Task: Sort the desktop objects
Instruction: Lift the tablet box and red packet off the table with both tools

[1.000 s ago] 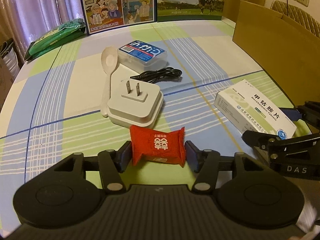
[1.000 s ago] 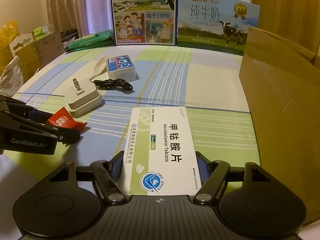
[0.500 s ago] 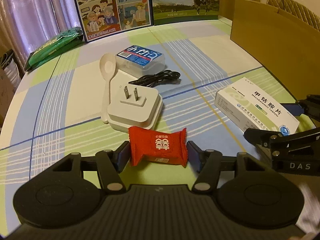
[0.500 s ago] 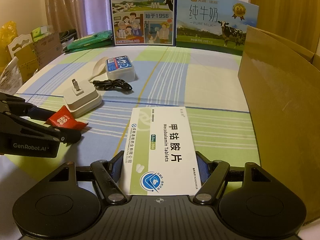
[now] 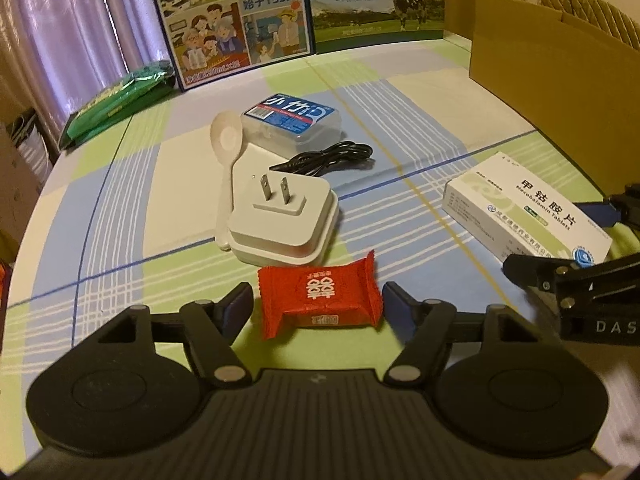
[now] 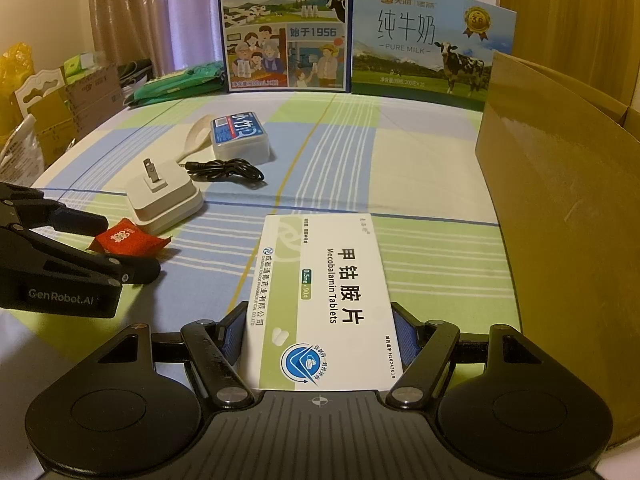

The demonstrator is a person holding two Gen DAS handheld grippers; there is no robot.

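The left gripper [image 5: 318,306] has its fingers set on either side of the red candy packet [image 5: 318,298]. Compared with a second ago the gap on each side looks slightly larger: a sliver of tablecloth shows between each blue pad and the wrapper's crimped ends, so the fingers stand narrow but do not visibly press the packet, which lies on the table [image 5: 120,184]. The left wrist view has also tipped and drawn in a little, so the white plug adapter [image 5: 280,216] at 12 o'clock of the packet sits larger and lower in frame than before, just beyond the packet.

The right gripper [image 6: 318,338] is unchanged from the earlier pictures: its fingers flank the near end of the white tablet box [image 6: 320,304], the blue pads lying against the box's long sides; whether they squeeze it I cannot tell. The box lies flat on the table, its length running toward 12 o'clock.

The rest has not shifted. The pale spoon [image 5: 228,168] lies along the adapter's 9 o'clock side, the black cable [image 5: 324,158] is coiled at the adapter's 1 o'clock, and the clear toothpick box [image 5: 294,122] with the blue label sits beyond both. The cardboard box [image 6: 560,208] stands at 3 o'clock of the tablet box, and two milk cartons [image 6: 286,28] stand at the table's far edge.
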